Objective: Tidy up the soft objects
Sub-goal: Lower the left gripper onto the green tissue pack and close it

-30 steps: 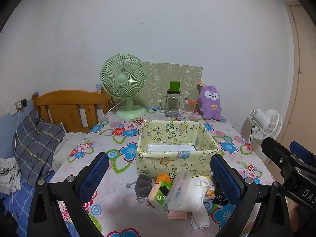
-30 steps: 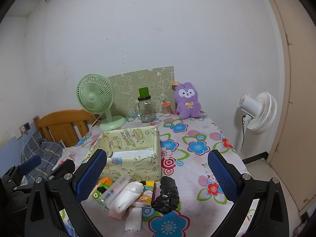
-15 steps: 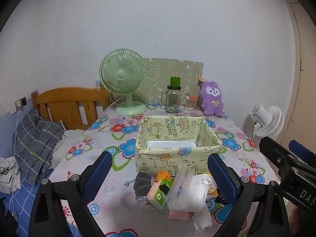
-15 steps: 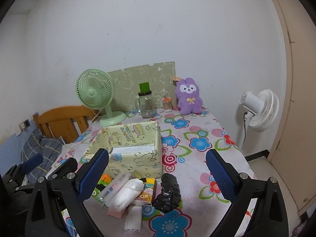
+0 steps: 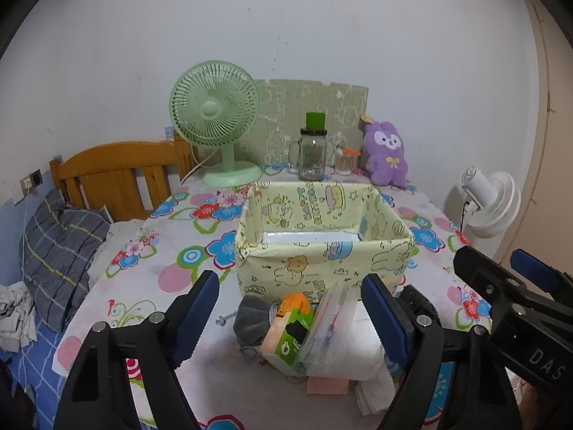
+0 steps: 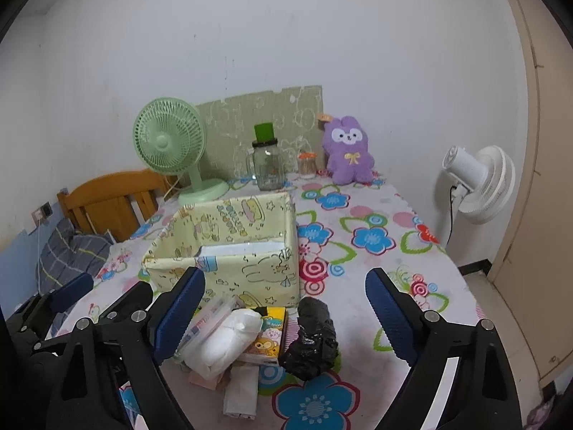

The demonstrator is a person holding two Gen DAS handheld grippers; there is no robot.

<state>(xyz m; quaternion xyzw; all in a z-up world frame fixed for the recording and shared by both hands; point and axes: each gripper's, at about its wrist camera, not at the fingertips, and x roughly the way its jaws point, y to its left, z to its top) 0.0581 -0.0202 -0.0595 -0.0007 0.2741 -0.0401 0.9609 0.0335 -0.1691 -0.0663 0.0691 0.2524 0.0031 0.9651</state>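
A yellow cartoon-print fabric box (image 5: 322, 247) (image 6: 229, 251) stands open on the flowered table. In front of it lies a pile: a grey pouch (image 5: 250, 319), an orange-green pack (image 5: 286, 329), a clear zip bag (image 5: 326, 322) (image 6: 206, 322), a white soft pack (image 5: 351, 351) (image 6: 222, 344), a yellow cartoon pack (image 6: 268, 337) and a black plastic bundle (image 6: 311, 340). My left gripper (image 5: 290, 319) is open, above the pile's near side. My right gripper (image 6: 286, 315) is open over the pile and holds nothing.
A green desk fan (image 5: 218, 132), a glass jar with a green lid (image 5: 312, 154), a small cup (image 5: 345, 161) and a purple plush (image 5: 385, 157) stand at the table's back. A white floor fan (image 6: 476, 182) is at right, a wooden bed frame (image 5: 118, 175) at left.
Both grippers have moved forward and a little lower toward the pile and box. Both stay open. Nothing on the table has moved.
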